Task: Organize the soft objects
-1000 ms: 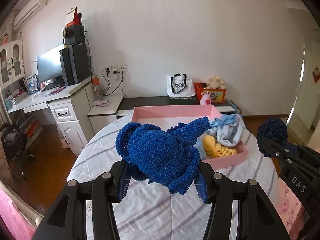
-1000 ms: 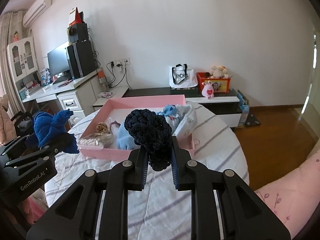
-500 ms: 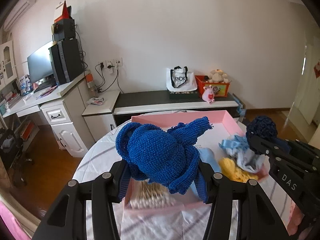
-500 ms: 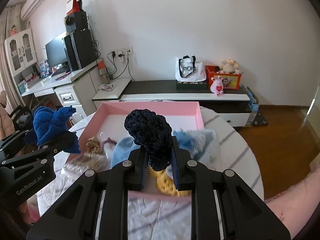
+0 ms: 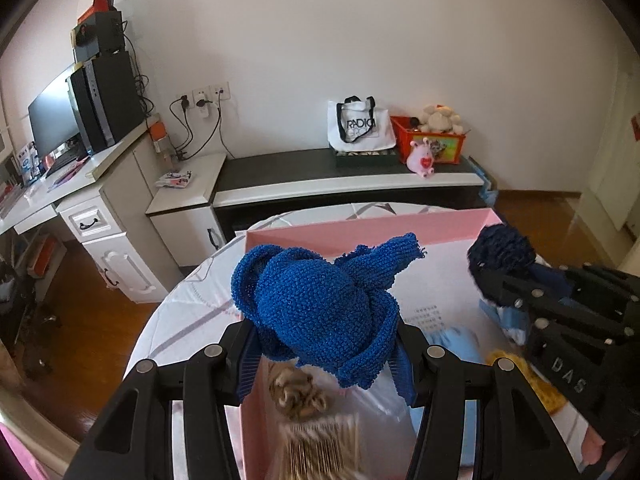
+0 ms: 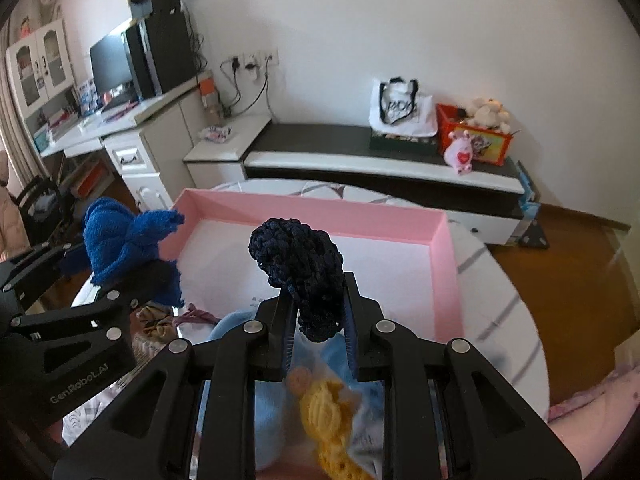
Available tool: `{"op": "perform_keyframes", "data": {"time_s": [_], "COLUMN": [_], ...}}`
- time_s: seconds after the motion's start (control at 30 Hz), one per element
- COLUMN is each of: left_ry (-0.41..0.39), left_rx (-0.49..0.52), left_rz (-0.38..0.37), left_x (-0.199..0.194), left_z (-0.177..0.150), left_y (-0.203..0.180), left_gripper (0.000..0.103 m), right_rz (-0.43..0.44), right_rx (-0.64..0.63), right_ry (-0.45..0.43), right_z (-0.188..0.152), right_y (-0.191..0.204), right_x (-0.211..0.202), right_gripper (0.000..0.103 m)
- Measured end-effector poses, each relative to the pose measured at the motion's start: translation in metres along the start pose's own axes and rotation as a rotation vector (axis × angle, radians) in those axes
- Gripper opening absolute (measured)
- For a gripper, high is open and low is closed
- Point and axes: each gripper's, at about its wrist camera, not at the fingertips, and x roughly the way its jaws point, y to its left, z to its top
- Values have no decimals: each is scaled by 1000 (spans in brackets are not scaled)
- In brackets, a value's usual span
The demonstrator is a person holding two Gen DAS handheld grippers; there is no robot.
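Observation:
My left gripper (image 5: 324,354) is shut on a bright blue knitted piece (image 5: 320,304) and holds it over the near left part of the pink tray (image 5: 360,230). My right gripper (image 6: 318,330) is shut on a dark navy knitted ball (image 6: 300,256) above the tray's (image 6: 320,206) near middle. Each gripper shows in the other's view: the right with the navy ball (image 5: 502,248), the left with the blue piece (image 6: 120,240). Below them in the tray lie a yellow crochet item (image 6: 328,412), light blue cloth (image 6: 240,328), a beige scrunchie (image 5: 298,396) and a cotton-swab pack (image 5: 316,444).
The tray sits on a round table with a striped white cloth (image 6: 500,308). Behind stand a low dark bench (image 5: 340,168) with a tote bag and toy box, and white desk drawers (image 5: 100,232) at the left. Wooden floor lies to the right.
Both grippers have moved forward and over the pink tray with their knitted pieces still held. The tray's contents now lie below and behind the fingertips.

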Motion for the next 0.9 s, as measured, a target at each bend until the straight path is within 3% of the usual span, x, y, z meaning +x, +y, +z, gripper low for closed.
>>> {"op": "perform_keyframes", "data": {"time_s": [0.2,0.3,0.33,0.43,0.53,0.67,0.77,0.9], "left_ry": [1,-5,-7,-19,-19,-7,-18,-21], "left_rx": [-7,-22,-26,-23,-45,-67,-71,-74], "left_rz": [-2,7,15,51,88,71,77,73], "left_x": [35,44,45,41,40,36,29,20], "left_z": [2,-7,-10,-30,-45,-53,-57,-62], "left_y": [1,1,3,0,-8,-13,-8,-7], "left_gripper": [55,77,82,97,98,102,102,102], "right_rz": [13,27,24,-21,-19,-34,-43,-57], "right_rx": [33,50,52,53,67,57,54,53], "right_ry": [57,50,46,16,-3,-12,-13,-14], "right_z": [6,7,8,8,9,11,11,10], "right_y": [-8,-16,-16,-19,-22,-22,-21,-20], "right_x": [26,29,28,23,18,14,12,9], "right_gripper": [23,46,61,70,79,81,91,91]}}
